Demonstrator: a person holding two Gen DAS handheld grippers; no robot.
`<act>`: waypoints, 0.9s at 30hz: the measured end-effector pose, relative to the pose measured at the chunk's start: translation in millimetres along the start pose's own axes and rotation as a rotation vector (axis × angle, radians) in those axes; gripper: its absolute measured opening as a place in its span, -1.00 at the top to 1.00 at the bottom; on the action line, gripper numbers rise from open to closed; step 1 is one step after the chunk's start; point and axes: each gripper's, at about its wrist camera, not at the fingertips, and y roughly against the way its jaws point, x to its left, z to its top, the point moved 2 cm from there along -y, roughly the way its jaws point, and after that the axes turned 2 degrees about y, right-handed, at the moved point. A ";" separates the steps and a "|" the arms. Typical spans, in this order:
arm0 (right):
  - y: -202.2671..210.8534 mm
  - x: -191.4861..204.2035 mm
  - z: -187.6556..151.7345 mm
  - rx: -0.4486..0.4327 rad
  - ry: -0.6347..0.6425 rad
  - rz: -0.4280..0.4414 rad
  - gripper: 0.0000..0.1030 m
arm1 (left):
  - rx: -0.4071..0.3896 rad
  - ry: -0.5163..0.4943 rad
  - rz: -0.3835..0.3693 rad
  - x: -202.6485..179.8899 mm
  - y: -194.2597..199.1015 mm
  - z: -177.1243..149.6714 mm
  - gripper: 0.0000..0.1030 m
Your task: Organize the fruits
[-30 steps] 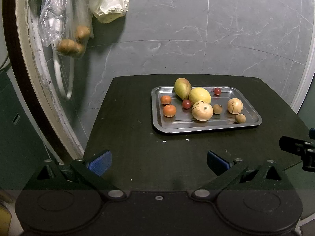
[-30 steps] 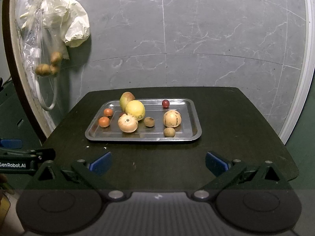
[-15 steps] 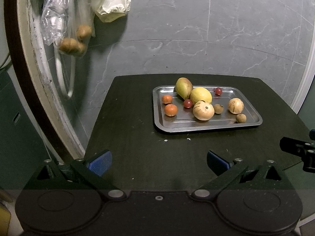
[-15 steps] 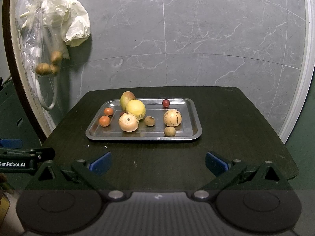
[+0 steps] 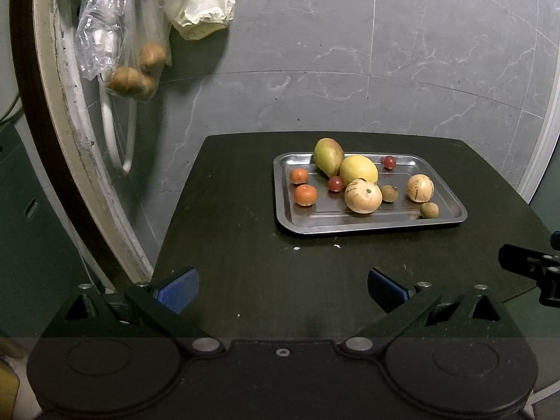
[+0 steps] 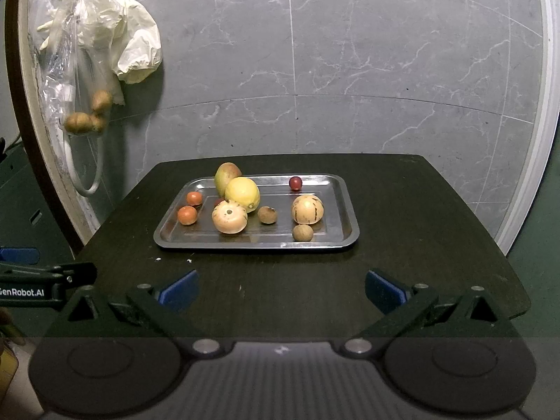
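Note:
A steel tray (image 5: 285, 217) (image 6: 351, 225) sits on a dark table and holds several fruits. Among them are a green-red mango (image 5: 327, 155) (image 6: 225, 173), a yellow lemon (image 5: 358, 169) (image 6: 242, 194), two striped pale melons (image 5: 363, 196) (image 6: 307, 209), two small orange fruits (image 5: 305, 195) (image 6: 187, 215), small red fruits (image 5: 389, 162) (image 6: 295, 182) and brown round ones (image 5: 429, 210) (image 6: 302, 232). My left gripper (image 5: 281, 285) is open over the table's near left part. My right gripper (image 6: 281, 287) is open in front of the tray. Both hold nothing.
A clear bag of brown fruits (image 5: 134, 70) (image 6: 85, 115) and a pale crumpled bag (image 5: 203, 3) (image 6: 133, 45) hang on the grey marble wall at the left. A curved white frame (image 5: 63, 112) stands left of the table. Bare tabletop (image 6: 420, 210) lies around the tray.
Both views have drifted very slightly; the tray and fruits have not moved, and both grippers stay open.

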 end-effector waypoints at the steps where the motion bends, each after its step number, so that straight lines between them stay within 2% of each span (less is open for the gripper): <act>1: -0.1 -0.5 0.0 0.000 0.000 0.000 -0.99 | 0.000 0.000 0.000 0.2 0.1 -0.1 -0.99; 27: 1.9 -0.4 -3.7 0.009 -0.004 0.002 -0.99 | 0.003 0.004 0.003 -0.6 2.6 -3.3 -0.99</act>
